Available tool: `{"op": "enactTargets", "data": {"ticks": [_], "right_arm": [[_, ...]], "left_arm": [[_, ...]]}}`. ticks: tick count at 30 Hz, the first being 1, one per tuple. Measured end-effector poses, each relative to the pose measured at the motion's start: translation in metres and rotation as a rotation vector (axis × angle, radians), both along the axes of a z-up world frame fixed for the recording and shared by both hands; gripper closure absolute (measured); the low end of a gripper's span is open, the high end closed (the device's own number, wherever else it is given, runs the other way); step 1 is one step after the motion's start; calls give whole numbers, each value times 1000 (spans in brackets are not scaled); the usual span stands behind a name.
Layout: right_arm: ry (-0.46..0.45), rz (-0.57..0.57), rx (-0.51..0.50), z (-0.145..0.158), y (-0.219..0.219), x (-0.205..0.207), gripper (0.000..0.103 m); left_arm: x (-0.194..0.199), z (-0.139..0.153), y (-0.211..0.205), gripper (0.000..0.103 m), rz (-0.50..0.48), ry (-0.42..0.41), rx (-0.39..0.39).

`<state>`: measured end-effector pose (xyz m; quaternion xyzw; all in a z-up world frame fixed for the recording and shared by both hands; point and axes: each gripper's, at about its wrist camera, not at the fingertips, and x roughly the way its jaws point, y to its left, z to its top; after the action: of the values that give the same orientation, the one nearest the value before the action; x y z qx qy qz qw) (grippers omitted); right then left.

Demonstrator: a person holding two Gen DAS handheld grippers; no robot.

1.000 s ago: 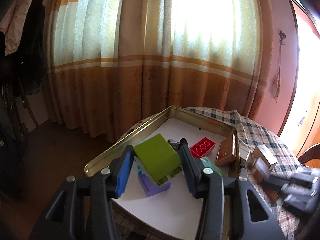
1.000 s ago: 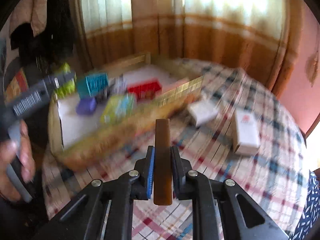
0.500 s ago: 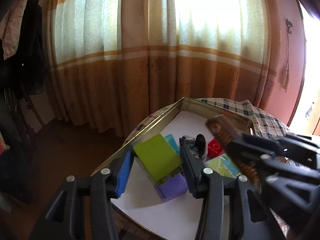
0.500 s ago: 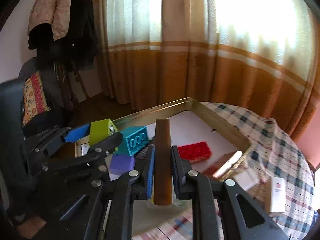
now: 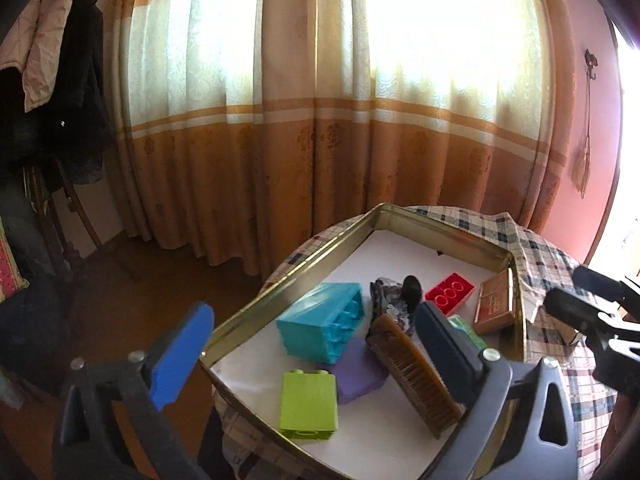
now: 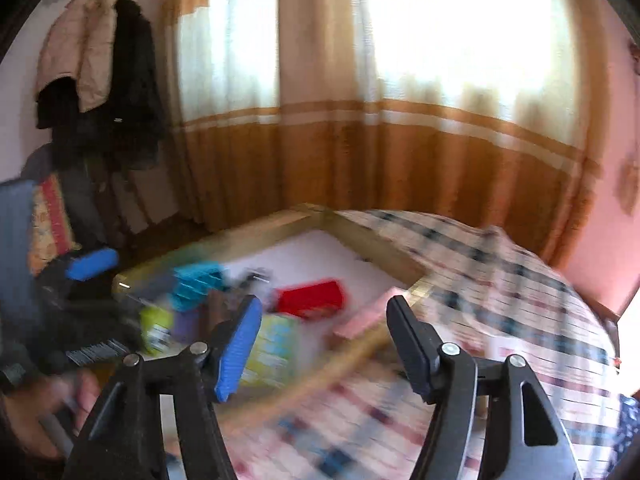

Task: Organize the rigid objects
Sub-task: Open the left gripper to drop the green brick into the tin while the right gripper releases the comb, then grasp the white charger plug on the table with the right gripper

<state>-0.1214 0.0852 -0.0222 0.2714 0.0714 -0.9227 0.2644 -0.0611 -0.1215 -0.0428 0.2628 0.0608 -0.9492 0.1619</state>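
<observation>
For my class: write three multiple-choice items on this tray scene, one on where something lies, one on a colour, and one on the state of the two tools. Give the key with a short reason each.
1. Where does the brown comb lie?
A. Inside the gold tray
B. On the checked cloth outside the tray
C. Between a tool's fingers

2. What colour is the block nearest the tray's front edge?
A. Red
B. Lime green
C. Turquoise

3. How do the two tools stand?
A. Both shut on blocks
B. Left shut, right open
C. Both open and holding nothing

Key:
1. A, the comb rests on the tray's white floor beside the purple block.
2. B, it is lime green; the turquoise block and red block lie farther back.
3. C, the left tool and right tool both show wide, unfilled gaps.
</observation>
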Motion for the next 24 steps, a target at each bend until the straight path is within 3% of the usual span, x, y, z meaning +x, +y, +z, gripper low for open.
{"op": "enactTargets", "data": {"ticks": [6, 12, 24], "right_arm": [[-77, -72, 53, -24, 29, -33, 35], [-121, -18, 139, -41, 12, -53, 35], [-210, -52, 197, -61, 6, -88, 35]], "left_arm": [[-3, -5, 6, 1, -25, -29, 51], [-11, -2, 11, 1, -22, -60, 55], [-33, 9, 20, 1, -41, -97, 67]]}}
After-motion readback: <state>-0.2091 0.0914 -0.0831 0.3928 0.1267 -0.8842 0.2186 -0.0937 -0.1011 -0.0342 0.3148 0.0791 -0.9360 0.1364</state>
